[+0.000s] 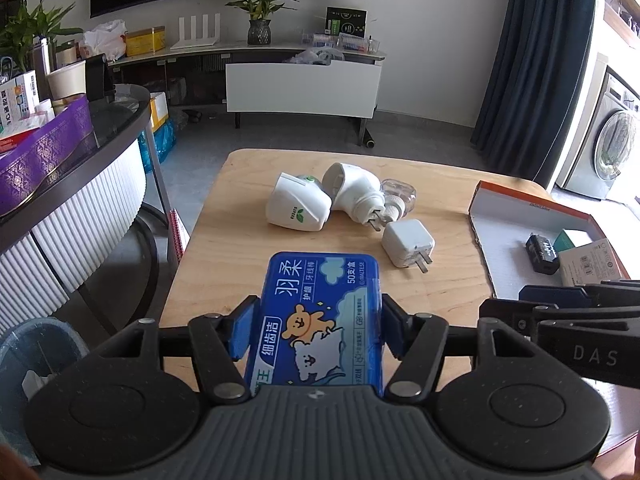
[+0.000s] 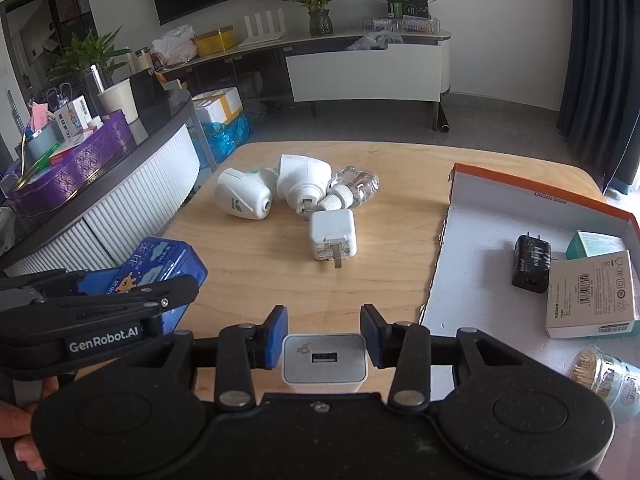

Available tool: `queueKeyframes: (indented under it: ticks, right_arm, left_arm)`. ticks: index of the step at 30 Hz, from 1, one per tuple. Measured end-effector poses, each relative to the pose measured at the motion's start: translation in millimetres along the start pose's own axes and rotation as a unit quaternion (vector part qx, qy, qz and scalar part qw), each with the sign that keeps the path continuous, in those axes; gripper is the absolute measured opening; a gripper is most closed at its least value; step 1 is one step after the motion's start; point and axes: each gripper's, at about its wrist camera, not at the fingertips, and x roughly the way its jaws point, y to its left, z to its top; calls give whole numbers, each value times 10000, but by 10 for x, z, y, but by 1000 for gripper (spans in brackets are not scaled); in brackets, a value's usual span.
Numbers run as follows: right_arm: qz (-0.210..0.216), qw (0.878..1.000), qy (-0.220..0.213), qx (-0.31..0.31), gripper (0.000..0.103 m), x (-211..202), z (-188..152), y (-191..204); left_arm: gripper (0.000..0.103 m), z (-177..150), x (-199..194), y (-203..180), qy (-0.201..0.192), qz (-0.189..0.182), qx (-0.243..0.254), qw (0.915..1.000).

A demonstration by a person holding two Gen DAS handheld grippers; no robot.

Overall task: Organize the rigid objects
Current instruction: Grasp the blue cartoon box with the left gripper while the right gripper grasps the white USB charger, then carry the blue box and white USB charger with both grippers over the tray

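My left gripper [image 1: 316, 330] is shut on a blue floss-pick box [image 1: 320, 312], its pads pressed on both long sides, over the near left part of the wooden table [image 1: 240, 248]. The box also shows in the right wrist view [image 2: 160, 268]. My right gripper [image 2: 324, 334] stands around a white USB charger cube [image 2: 324, 362]; small gaps show between pads and cube. On the table lie two white plug-in devices [image 2: 244, 196] [image 2: 304, 184], a clear liquid bottle [image 2: 354, 184] and a white plug adapter [image 2: 332, 236].
An open orange-edged cardboard box [image 2: 480, 264] at the right holds a black charger [image 2: 532, 264], a white carton [image 2: 592, 300], a green box [image 2: 596, 244] and a jar of toothpicks [image 2: 600, 376]. A curved counter with clutter [image 2: 100, 168] stands left of the table.
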Motion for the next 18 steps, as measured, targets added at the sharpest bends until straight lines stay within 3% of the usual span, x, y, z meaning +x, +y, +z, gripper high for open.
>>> queueKeyframes:
  ticks: [18]
  right_arm:
    - [-13,9992,-390,31,50,-547,-93,47]
  left_arm:
    - [63,-102,-278,-159,-140,-18,36,9999]
